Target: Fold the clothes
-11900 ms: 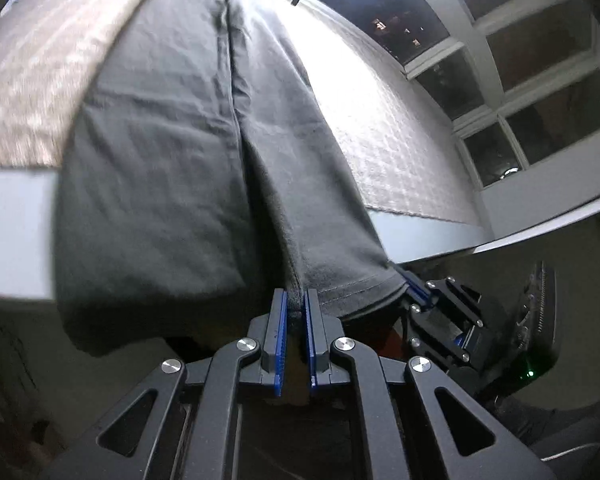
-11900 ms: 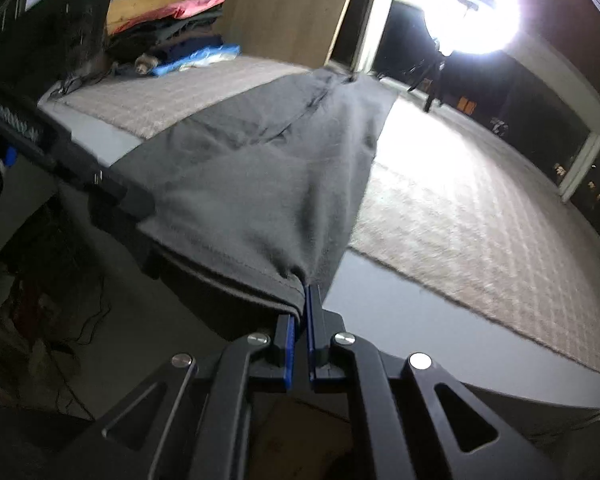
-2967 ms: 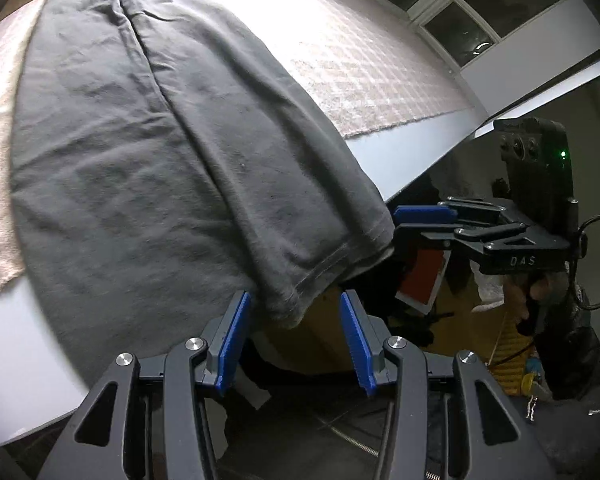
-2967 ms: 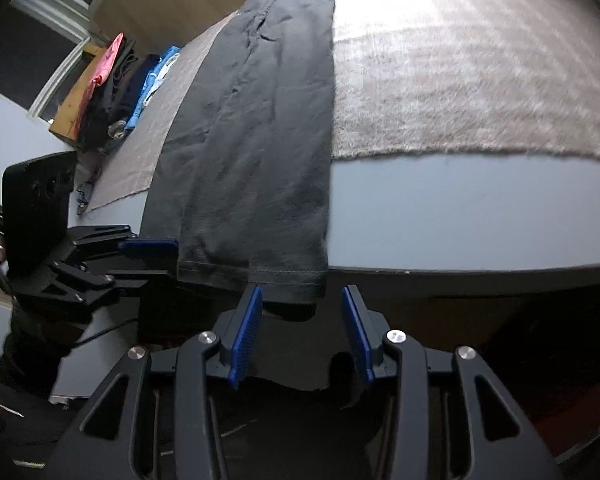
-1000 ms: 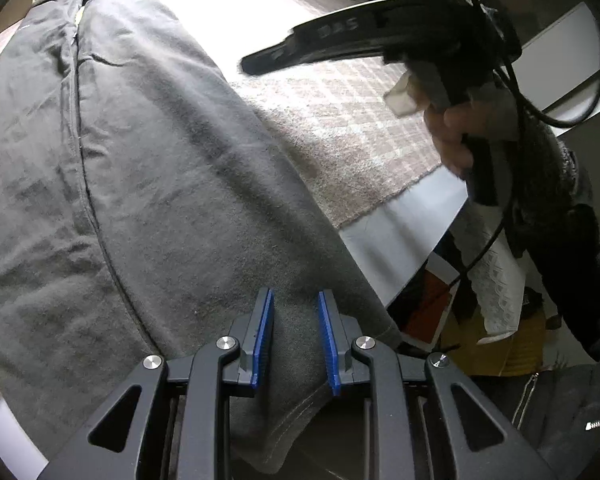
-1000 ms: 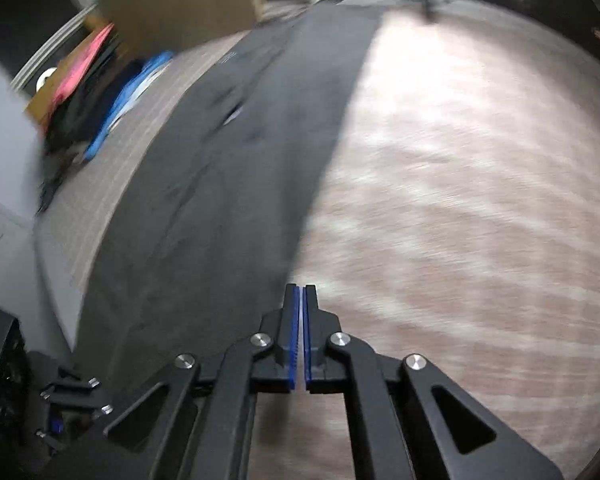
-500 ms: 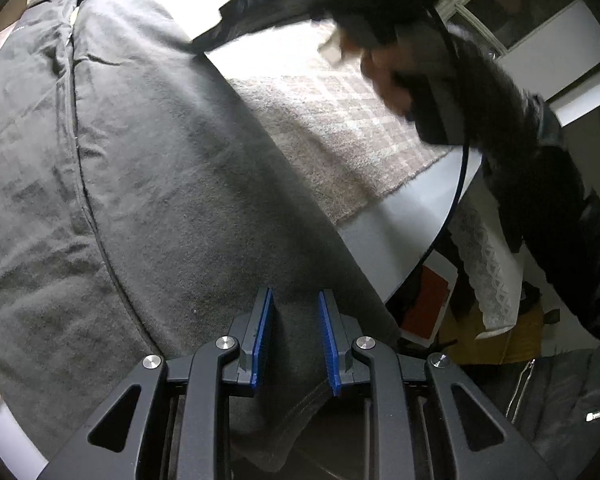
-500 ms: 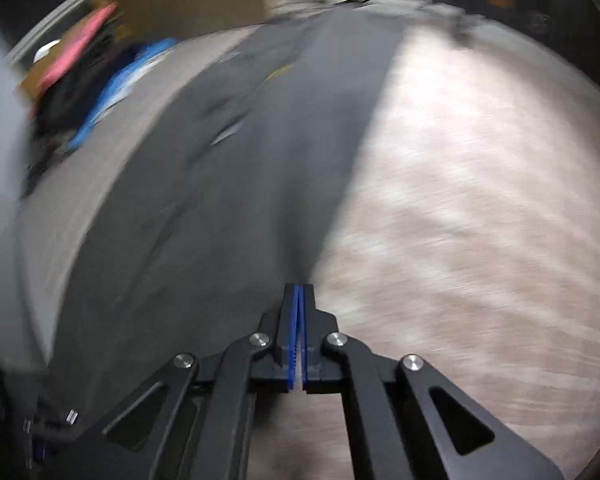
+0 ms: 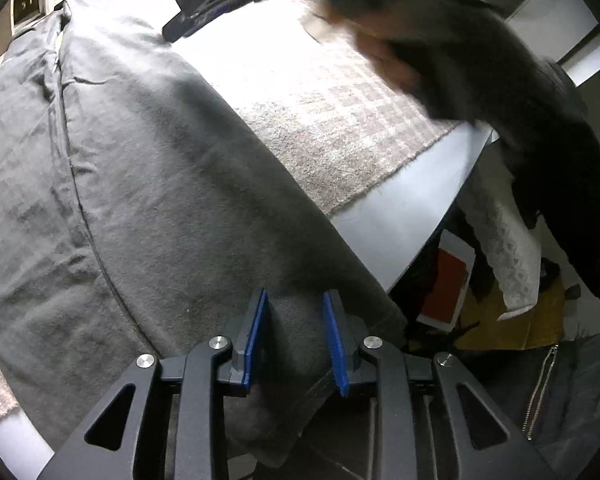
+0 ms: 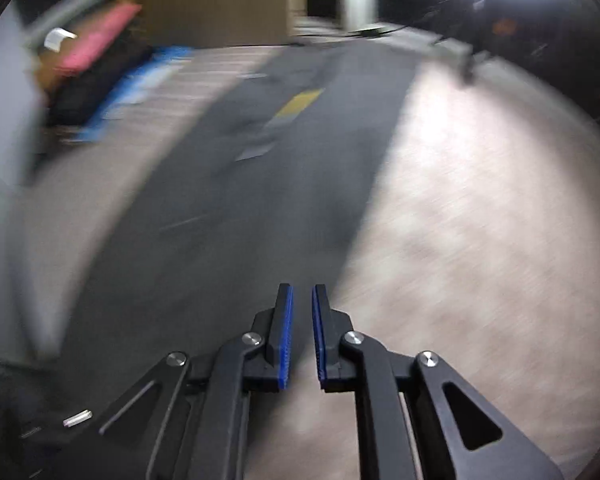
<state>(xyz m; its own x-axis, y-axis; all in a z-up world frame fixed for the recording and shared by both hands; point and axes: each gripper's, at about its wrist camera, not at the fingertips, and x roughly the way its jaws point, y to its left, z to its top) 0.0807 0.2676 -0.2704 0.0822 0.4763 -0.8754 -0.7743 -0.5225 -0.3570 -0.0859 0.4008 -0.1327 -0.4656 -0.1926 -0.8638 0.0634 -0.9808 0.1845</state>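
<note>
**Left wrist view: hem between parting fingers, garment running lengthwise away**

Left wrist view is showing you the dark grey garment [image 9: 148,184] lying stretched over the checked cloth [image 9: 340,120] that is covering the surface [image 9: 400,224]. Its long axis is running away from you toward the far end, with the near hem hanging over the surface's front edge. Your left gripper [image 9: 296,340] is spreading its fingers; the hem is sitting between the blue pads, a fold bulging up there, but whether the pads are pressing on it is hard to tell. This view is also catching your right hand [image 9: 384,60], blurred, carrying its tool above the cloth to the right of the garment.

Right wrist view is heavily blurred. It is giving you the garment's [image 10: 260,200] far end, narrowing toward the back, with a small yellow label [image 10: 300,102] on it and a pile of pink, dark and blue clothes [image 10: 100,76] at far left. Your right gripper [image 10: 301,336] is hovering over the garment's right edge, fingers opening narrowly with nothing between them.
</note>
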